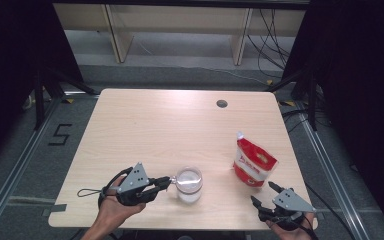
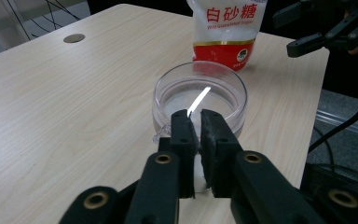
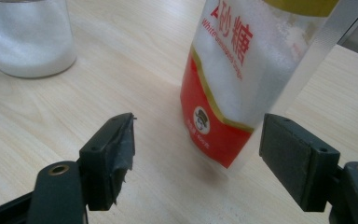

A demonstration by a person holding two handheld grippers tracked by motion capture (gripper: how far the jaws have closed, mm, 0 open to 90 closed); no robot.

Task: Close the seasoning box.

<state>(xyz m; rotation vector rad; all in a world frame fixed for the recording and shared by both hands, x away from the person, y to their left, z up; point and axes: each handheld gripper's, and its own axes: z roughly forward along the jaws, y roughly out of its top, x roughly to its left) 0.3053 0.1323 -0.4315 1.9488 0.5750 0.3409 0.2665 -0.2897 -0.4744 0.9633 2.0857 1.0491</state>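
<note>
A clear glass jar [image 1: 188, 184] holding white sugar stands near the table's front edge. A thin shiny spoon handle [image 2: 199, 99] slants out of the jar [image 2: 199, 95] toward my left gripper [image 2: 196, 114]. Its near end lies at the narrow gap between the jaws, and the pads are not seen pressing on it. My left gripper [image 1: 169, 181] points right at the jar's rim. A red and white sugar bag [image 1: 252, 162] stands to the right. My right gripper [image 1: 262, 192] stands open just in front of the bag [image 3: 247, 70], jaws wide on either side without touching it.
The pale wooden table [image 1: 145, 130] has a round cable hole [image 1: 222, 103] at the back right. Black curtains and stands flank it. Cables lie on the floor beyond, and the jar [image 3: 28, 37] stands left of the bag in the right gripper view.
</note>
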